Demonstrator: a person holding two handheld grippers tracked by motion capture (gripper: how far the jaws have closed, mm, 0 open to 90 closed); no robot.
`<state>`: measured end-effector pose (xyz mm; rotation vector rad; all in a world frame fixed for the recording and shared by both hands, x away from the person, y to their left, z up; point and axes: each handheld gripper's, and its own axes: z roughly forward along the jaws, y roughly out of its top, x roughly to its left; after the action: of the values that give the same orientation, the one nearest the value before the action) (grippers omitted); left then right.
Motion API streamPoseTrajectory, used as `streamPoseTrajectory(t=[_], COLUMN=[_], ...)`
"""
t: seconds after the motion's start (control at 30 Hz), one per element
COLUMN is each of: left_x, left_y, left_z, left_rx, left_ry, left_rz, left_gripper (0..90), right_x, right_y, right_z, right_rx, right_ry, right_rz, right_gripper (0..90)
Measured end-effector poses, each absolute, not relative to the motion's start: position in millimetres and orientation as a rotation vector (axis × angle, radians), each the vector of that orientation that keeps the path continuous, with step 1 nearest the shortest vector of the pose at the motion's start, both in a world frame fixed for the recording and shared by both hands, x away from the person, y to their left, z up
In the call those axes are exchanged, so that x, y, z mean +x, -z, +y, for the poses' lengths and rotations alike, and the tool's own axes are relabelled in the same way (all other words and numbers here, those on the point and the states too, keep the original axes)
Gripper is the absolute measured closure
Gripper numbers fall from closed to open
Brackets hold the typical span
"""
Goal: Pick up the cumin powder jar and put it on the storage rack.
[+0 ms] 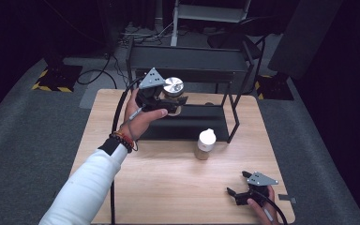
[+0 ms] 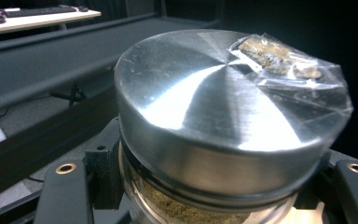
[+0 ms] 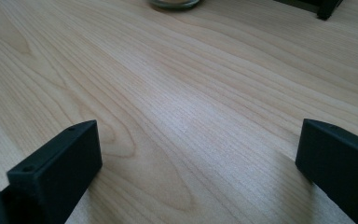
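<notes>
1. Left gripper (image 1: 171, 101): held in the person's left hand (image 1: 138, 119), raised above the far left part of the table (image 1: 168, 187), in front of the black shelf rack (image 1: 187, 58). A white sleeve (image 1: 86, 187) and a beaded bracelet (image 1: 122, 140) show on that arm.
2. Grip state, left: the jaws are clamped on a glass jar with a metal lid (image 1: 173, 86). In the left gripper view the black jaws flank the jar's (image 2: 223, 130) body just under the lid rim, one on each side, touching the glass.
3. Jar condition: upright, lid on. The lid is brushed metal with a piece of clear tape (image 2: 289, 65) stuck across its far edge. Brownish granular contents show through the glass below the lid.
4. Jar position: clear of the table surface, carried at about the height of the rack's upper shelf and just in front of it.
5. Right gripper (image 1: 238, 193): held in the person's right hand (image 1: 262, 204) at the near right corner of the table, low to the wood. Its jaws stand wide apart with bare table (image 3: 177, 112) between them.
6. Second jar (image 1: 205, 144), white-lidded: stands upright on the table near its middle, just in front of the rack's lower shelf (image 1: 187, 123) and well apart from both grippers.
</notes>
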<state>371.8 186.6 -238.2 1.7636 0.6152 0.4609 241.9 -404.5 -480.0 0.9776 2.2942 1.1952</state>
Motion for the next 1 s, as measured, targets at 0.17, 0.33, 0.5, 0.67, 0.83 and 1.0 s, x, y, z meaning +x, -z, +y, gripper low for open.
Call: streamPoseTrajectory(t=[0.17,0.33,0.5,0.67,0.83,1.0], left_x=[381,393,404,415,425,437], left_y=[218,206,193,181,172,166], left_z=[184,186,185,184,181,180], left_rx=[1.745,1.694,1.688,1.679,1.697,1.696], left_ry=[-0.478,-0.474,-0.496,-0.513,-0.553,-0.571], left_rz=[0.613,0.615,0.630,0.646,0.672,0.695], left_gripper=[30.5,30.5,30.5,30.5,30.5,30.5], right_x=[242,242,242,242,242,242], right_y=[480,480,480,480,480,480], right_z=[-405,-405,-405,-405,-405,-405], right_rx=[0.977,0.977,0.977,0.978,0.977,0.977], right_ry=[-1.195,-1.195,-1.195,-1.194,-1.195,-1.194], right_rz=[2.295,2.295,2.295,2.296,2.295,2.295], right_gripper=[0.0,0.0,0.0,0.0,0.0,0.0])
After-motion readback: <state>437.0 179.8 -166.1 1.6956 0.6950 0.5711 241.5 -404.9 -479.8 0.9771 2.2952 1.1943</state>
